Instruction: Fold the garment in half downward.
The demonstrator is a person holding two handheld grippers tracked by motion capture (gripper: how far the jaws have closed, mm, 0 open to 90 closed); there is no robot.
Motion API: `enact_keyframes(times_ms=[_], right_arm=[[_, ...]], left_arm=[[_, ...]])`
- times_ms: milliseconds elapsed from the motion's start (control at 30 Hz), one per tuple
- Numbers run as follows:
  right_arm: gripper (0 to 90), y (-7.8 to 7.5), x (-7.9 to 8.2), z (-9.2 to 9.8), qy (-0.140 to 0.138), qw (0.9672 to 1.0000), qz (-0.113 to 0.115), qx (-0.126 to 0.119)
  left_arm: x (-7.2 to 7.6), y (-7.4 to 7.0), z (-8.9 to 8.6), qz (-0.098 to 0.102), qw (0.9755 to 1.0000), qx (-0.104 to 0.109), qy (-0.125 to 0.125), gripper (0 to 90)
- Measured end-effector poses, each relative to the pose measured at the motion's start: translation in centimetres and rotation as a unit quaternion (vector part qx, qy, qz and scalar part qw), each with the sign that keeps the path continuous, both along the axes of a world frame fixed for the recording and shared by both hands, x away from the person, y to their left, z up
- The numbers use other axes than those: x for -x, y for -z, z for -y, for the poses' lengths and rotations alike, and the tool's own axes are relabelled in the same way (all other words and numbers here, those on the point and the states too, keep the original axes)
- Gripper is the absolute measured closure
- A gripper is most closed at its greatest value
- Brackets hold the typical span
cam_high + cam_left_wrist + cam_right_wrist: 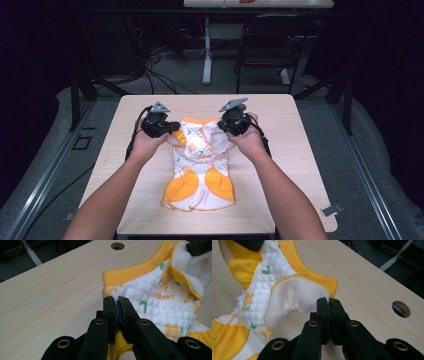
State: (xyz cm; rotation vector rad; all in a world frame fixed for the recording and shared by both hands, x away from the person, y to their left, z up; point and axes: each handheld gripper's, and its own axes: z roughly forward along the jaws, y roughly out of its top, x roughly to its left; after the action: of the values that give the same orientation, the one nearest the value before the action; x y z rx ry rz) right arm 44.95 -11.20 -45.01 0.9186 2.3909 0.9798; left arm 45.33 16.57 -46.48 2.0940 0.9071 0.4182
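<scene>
- Two grippers were clamped on one small quilted garment (200, 160), one on each side of its upper end; the lower hem lay on the table (280, 200) toward the person.
- Left gripper (172, 127): jaws nearly together, pinching a fold of yellow-edged fabric at the garment's left shoulder. In the left gripper view the cloth sat squeezed between the pads of the left gripper (117, 302).
- Right gripper (227, 126): jaws likewise clenched on the white fleecy edge at the right shoulder, seen close up at the right gripper (329, 303).
- Judged reason for the hold: gripping both shoulders symmetrically let the piece hang or spread evenly, as for straightening or the start of a fold. The top looked slightly raised, while the skirt part rested on the table.
- Placement: garment roughly central on the table, long axis running away from the person, collar end farthest.
- Materials: outer face white, diamond-quilted, printed with orange flowers and green leaves; ribbed yellow collar band (135, 271); yellow ruffled skirt panels (182, 186); inner lining soft white fleece (294, 302).
- Table: pale wood-grain laminate, smooth, with a round cable hole (401, 309) near the far edge.
- Handling judgement: cloth was limp and thick, so likely to sag between the two grips.
</scene>
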Motion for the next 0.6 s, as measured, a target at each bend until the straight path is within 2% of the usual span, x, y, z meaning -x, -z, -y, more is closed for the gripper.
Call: enact_keyframes(times_ms=[200,267,600], right_arm=[[87.3,0.1,0.9,0.2,-0.007,0.9999,0.008,0.0],[87.3,0.4,1.5,0.3,-0.017,0.9998,0.007,0.001],[87.3,1.0,3.4,0.3,-0.041,0.999,0.009,0.012]], left_arm=[[0.9,0.1,-0.1,0.006,0.9999,0.002,0.014,85.2],[1.3,0.4,-0.1,0.008,0.9998,0.001,0.018,85.2],[3.2,1.5,-0.6,0.004,0.9994,0.004,0.033,85.2]])
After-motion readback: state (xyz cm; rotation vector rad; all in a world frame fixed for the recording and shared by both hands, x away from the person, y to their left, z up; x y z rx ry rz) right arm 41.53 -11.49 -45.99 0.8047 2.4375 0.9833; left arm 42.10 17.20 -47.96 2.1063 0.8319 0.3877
